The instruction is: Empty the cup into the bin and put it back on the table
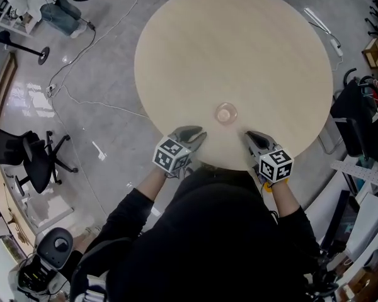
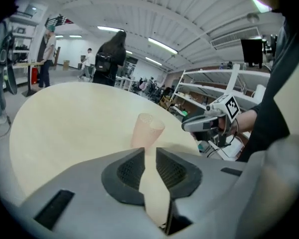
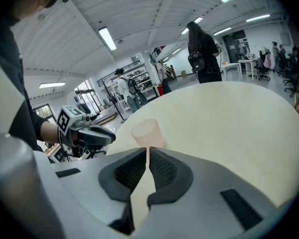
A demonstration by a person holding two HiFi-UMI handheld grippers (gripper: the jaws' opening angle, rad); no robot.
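The cup point(image 1: 226, 113) stands upright on the table point(image 1: 239, 43), near the near edge, between the two grippers and touching neither; no view shows a bin; whether the cup holds anything we cannot tell through its translucent wall.

The left gripper point(image 1: 198, 133) sits at the table edge just left of the cup; its jaws stand a narrow slit apart, with nothing between them. The right gripper point(image 1: 249, 135) sits just right of the cup; its jaws are all but together, and it too holds nothing. Each gripper view shows the cup beyond the jaw tips, not within them.

We judge that this layout fits two stages alike: a cup waiting to be carried to the bin, or a cup already emptied and set back in place; the pictures do not settle which.

In either case we advise the same care:
- treat the cup as light and easy to tip; it looks thin-walled and tall for its base;
- keep both jaw tips clear of its wall unless a grip is meant;
- mind the near edge; a nudge towards the person could send the cup off the table.
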